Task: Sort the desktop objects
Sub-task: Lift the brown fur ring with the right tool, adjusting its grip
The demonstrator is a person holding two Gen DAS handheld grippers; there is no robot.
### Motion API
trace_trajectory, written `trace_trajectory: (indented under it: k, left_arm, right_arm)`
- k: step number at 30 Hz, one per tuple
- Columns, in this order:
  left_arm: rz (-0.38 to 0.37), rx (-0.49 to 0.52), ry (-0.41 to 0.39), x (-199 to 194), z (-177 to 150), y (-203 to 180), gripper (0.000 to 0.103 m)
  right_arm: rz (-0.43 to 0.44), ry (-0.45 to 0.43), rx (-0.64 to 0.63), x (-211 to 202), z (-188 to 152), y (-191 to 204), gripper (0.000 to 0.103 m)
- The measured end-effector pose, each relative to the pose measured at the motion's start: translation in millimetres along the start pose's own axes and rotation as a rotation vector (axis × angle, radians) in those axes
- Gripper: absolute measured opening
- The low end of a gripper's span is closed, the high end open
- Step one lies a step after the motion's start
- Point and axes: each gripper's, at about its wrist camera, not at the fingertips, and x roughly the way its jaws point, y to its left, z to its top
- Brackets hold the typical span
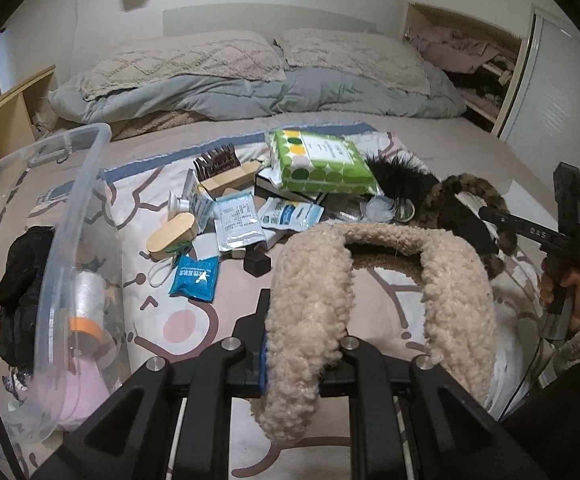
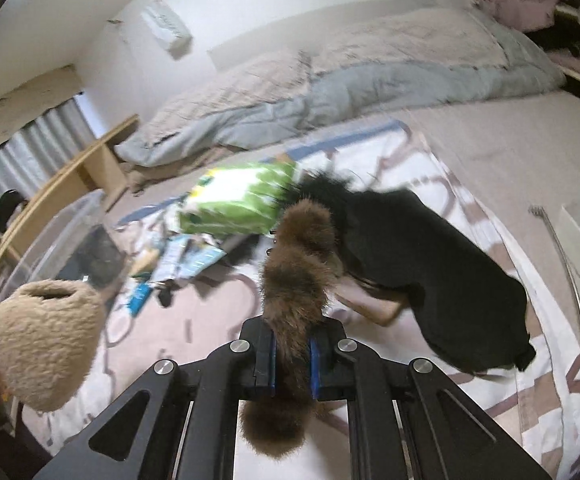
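My left gripper is shut on the rim of a cream fleece pouch, which hangs above the bed. The same pouch shows at the left of the right wrist view. My right gripper is shut on the brown fur trim of a black garment, lifted off the patterned blanket. In the left wrist view the right gripper, held by a hand, meets that fur-trimmed garment at the right.
A clear plastic bin stands at the left with a roll and a pink thing inside. A green dotted wipes pack, sachets, a blue packet and a wooden brush lie mid-bed. Pillows and a grey duvet lie behind.
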Motion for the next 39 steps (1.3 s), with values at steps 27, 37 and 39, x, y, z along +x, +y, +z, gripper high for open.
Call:
trace_trajectory:
  k: [27, 37, 39]
  left_arm:
    - [0.007, 0.006, 0.043, 11, -6, 1, 0.016]
    - [0.006, 0.012, 0.077, 30, -4, -2, 0.016]
    - [0.004, 0.012, 0.081, 32, -4, -2, 0.016]
  right_arm:
    - [-0.317, 0.257, 0.099, 30, -71, -96, 0.013]
    - [-0.379, 0.218, 0.026, 40, -62, -97, 0.062]
    - [-0.389, 0.203, 0.033, 39, -59, -101, 0.061]
